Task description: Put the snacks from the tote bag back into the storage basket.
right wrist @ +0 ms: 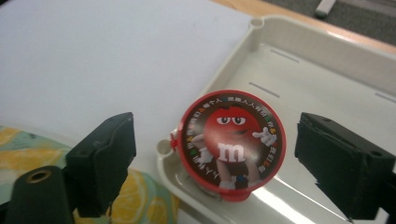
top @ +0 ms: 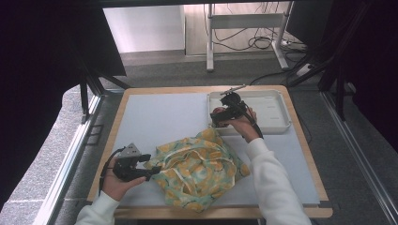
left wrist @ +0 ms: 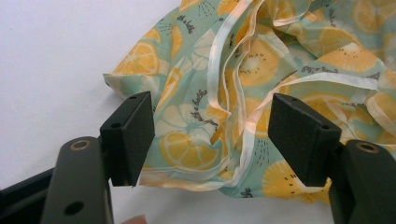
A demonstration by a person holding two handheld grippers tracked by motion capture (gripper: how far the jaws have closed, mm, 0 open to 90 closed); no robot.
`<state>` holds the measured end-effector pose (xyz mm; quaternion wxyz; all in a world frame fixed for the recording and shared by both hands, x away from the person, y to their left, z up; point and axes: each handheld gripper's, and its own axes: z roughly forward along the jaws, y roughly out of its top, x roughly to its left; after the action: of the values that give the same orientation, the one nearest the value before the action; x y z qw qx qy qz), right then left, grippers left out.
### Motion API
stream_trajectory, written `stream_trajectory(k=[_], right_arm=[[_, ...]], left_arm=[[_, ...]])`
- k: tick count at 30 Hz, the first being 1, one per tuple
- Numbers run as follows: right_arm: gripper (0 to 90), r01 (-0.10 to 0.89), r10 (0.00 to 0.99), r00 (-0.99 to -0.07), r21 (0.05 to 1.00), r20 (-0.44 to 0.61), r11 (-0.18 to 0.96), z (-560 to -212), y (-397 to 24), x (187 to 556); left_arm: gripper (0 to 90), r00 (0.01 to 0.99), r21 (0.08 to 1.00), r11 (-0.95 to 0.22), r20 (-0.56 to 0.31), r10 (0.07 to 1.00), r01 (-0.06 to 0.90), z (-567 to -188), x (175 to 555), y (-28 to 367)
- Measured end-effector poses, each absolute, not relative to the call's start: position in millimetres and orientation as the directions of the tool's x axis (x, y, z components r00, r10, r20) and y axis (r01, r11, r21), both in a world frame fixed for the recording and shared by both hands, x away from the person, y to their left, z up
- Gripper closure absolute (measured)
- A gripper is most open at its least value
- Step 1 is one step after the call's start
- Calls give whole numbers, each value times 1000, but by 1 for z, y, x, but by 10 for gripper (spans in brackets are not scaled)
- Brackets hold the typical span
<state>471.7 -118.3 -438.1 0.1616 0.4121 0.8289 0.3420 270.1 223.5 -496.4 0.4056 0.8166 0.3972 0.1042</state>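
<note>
Candy tub (right wrist: 232,144) already set in tray (right wrist: 327,60) corner, right gripper (right wrist: 215,163) spread wide, empty. Left gripper (left wrist: 212,135) wide around bag (left wrist: 280,60) edge beside tray; unpacking apparently unfinished.

My left hand (top: 115,180) lay low at the near left, forearm in a white sleeve, holding the left gripper (top: 151,172) level and pointing right. Its jaws stood wide apart, pads clear of everything. My right arm reached forward, its hand (top: 239,124) wrapped around the right gripper (top: 214,118), which pointed left. Its jaws gaped fully too, nothing pressed between them.
</note>
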Motion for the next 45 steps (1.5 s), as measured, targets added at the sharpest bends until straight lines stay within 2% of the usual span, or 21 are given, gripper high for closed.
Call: stream_trajectory(k=[9, 15, 30, 37, 45], right_arm=[[220, 510, 750, -660, 755, 35, 413, -427, -133, 432], [237, 469, 720, -694, 776, 30, 421, -428, -148, 399], [237, 434, 684, -729, 791, 28, 431, -460, -193, 310], [235, 448, 692, -721, 790, 43, 418, -480, -203, 297], [238, 450, 700, -713, 799, 53, 398, -485, -206, 298]], left_arm=[[316, 661, 748, -354, -149, 735, 562, -496, 273, 223], [316, 668, 748, -361, -145, 730, 557, -497, 273, 222], [316, 665, 751, -363, -133, 735, 552, -496, 269, 222], [316, 663, 749, -365, -131, 737, 553, -497, 270, 222], [316, 664, 749, -366, -130, 736, 552, -497, 270, 220]])
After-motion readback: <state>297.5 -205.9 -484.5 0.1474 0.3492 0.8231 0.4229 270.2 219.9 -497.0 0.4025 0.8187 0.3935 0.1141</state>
